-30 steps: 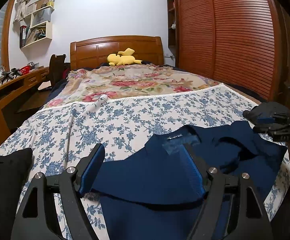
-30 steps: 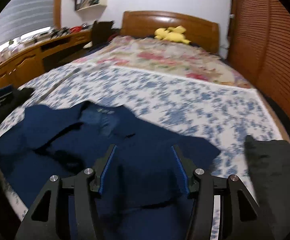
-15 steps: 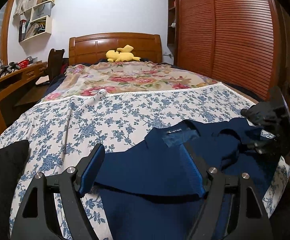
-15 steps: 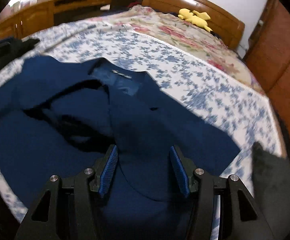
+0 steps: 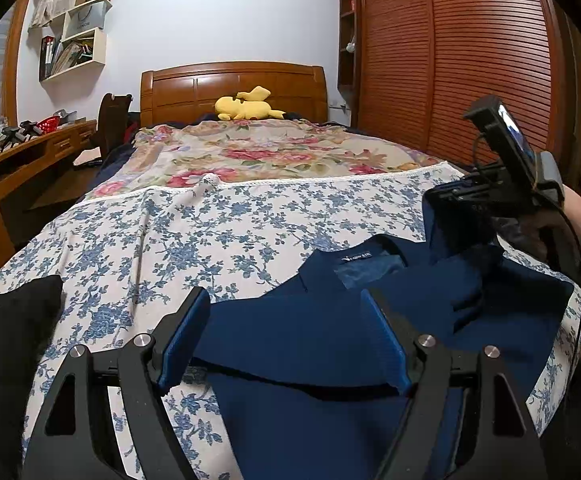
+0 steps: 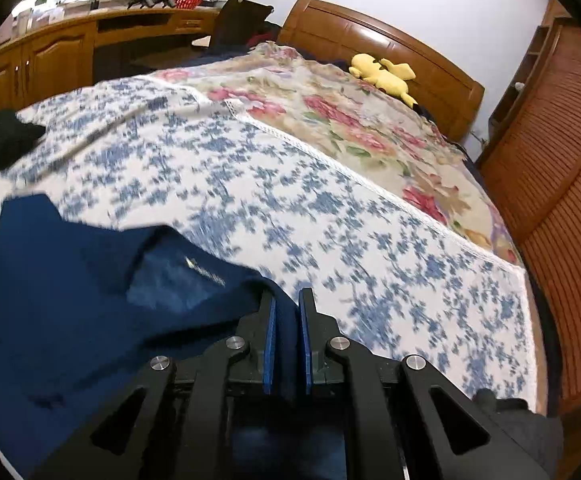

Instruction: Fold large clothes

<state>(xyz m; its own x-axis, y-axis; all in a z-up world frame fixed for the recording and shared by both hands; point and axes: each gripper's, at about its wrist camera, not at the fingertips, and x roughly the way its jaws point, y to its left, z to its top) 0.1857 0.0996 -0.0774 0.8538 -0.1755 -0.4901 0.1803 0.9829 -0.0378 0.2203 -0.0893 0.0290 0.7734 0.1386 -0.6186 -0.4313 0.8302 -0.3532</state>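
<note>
Right gripper: jaws closing, blue pads narrow, a fold of navy shirt pinched up between them. In right wrist view only: fabric rising into the pads, collar label just left of them, blurred. In left wrist view only: same gripper seen from outside at the right edge, lifted above the bed, shirt cloth hanging from its tip, hand behind it with a dark sleeve.

Left gripper: jaws wide apart, nothing clamped; shirt lying between and beneath the pads, touching or not cannot be told. Not visible in right wrist view.

Shirt spread on the near end of the bed, on blue-flowered sheet, collar and label toward the headboard, right side pulled up.

Farther out: pink-flowered blanket beyond the sheet, yellow plush at the wooden headboard. Black cloth at the near left edge of the bed. Louvred wardrobe at right, desk at left. Wall shelves with books clear only in left wrist view; grey cloth at the near right corner only in right wrist view.
</note>
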